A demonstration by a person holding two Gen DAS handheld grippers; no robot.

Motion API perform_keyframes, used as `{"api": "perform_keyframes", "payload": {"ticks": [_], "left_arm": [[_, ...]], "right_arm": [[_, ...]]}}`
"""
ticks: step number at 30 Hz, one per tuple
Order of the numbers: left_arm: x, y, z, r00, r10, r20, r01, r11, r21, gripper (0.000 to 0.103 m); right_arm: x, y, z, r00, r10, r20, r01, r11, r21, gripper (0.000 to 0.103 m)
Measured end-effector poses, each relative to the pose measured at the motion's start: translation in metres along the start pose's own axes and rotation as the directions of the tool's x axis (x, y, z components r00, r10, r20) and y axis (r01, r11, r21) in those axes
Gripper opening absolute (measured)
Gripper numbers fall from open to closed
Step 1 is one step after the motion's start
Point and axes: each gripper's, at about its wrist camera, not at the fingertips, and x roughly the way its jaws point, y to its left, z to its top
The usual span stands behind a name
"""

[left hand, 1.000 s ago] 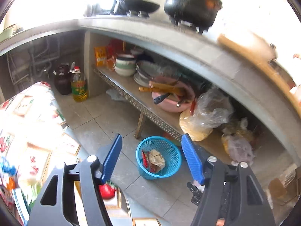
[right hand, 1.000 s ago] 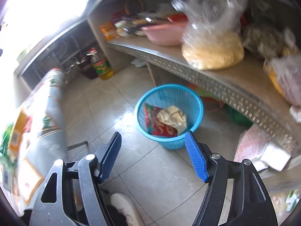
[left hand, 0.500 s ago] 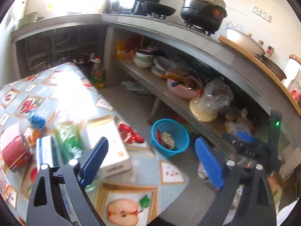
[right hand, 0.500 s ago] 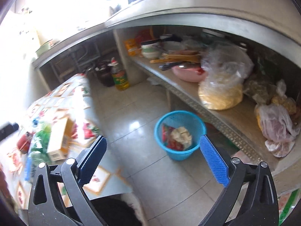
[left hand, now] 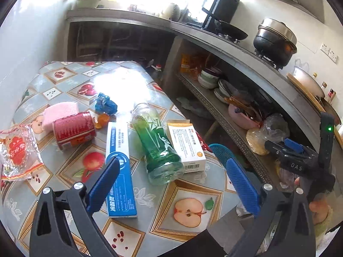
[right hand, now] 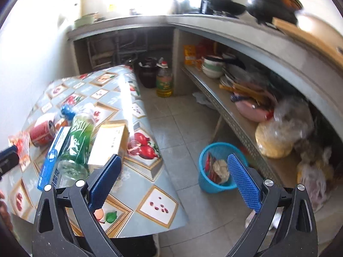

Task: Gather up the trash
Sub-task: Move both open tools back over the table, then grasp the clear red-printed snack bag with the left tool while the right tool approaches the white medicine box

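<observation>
Hovering over table, left gripper wide open, nothing btwn jaws; they have just been opening. Right gripper same: spread wide, empty, opened a moment ago, held off table edge above floor.

Trash on table, L to R in left view: crinkly red-print wrapper, red can on its side w/ pink pad behind it, blue foil wad, small orange bit, blue box, green bottle lying down (clear base toward camera), white box just beside bottle.

Blue basket on floor beside table, below shelf. Holds red wrapper + crumpled pale paper. Shelf: stacked bowls, pink basin w/ utensils in it, clear bag w/ yellow contents (can't tell what).
</observation>
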Motion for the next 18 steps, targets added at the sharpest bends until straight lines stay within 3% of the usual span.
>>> {"api": "perform_keyframes", "payload": {"ticks": [3, 9, 13, 18], "left_arm": [[-0.010, 0.019, -0.006, 1.000, 0.021, 0.017, -0.020, 0.999, -0.044, 0.097], [-0.023, 0.048, -0.021, 0.998, 0.059, 0.021, -0.056, 0.992, -0.117, 0.097], [-0.039, 0.069, -0.035, 0.993, 0.103, 0.051, -0.094, 0.982, -0.163, 0.097], [-0.060, 0.098, -0.055, 0.979, 0.175, 0.107, -0.154, 0.971, -0.180, 0.097]], "right_arm": [[-0.004, 0.026, 0.002, 0.999, 0.003, 0.037, -0.001, 0.998, -0.056, 0.095], [-0.010, 0.055, 0.002, 0.989, 0.096, 0.113, -0.090, 0.994, -0.054, 0.095], [-0.007, 0.065, -0.002, 0.971, 0.208, 0.118, -0.205, 0.978, -0.035, 0.095], [-0.003, 0.087, -0.006, 0.953, 0.284, 0.101, -0.281, 0.959, -0.045, 0.095]]}}
